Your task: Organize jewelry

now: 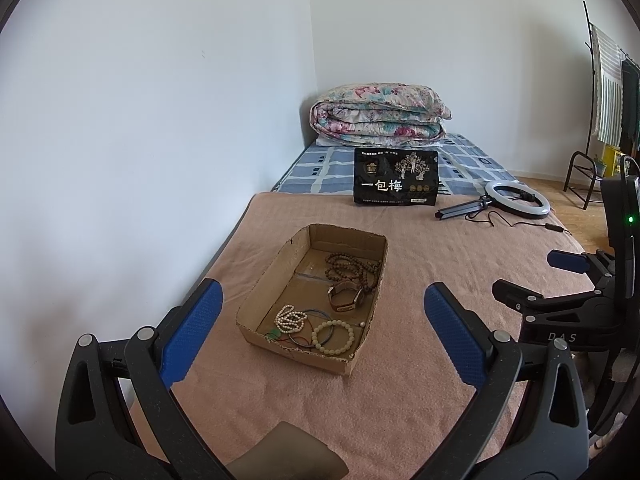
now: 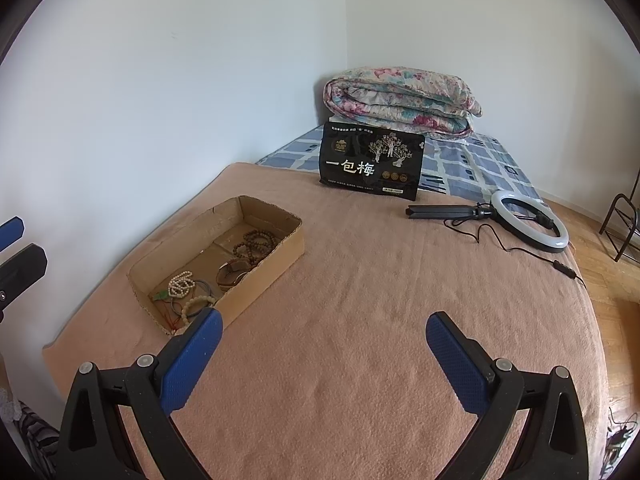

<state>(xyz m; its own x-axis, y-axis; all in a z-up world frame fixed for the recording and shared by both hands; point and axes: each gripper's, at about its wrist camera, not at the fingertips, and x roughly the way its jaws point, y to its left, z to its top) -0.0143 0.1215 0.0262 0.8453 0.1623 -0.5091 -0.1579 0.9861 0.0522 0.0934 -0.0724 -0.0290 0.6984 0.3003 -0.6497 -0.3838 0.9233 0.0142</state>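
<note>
While both tongs hover level above the pink blanket [image 2: 360, 320], left gripper [image 1: 323, 332] and right gripper [image 2: 324, 350] gape wide, empty; the cardboard tray [image 1: 280, 272] of bracelets [image 1: 333, 335] lies between the left's fingers, forward-left of the right's

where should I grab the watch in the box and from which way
Take the watch by its curled brown strap, coming straight down from above: the box walls block any sideways approach, and the strap's loop stands up off the floor. The dark beads lie close behind.
</note>
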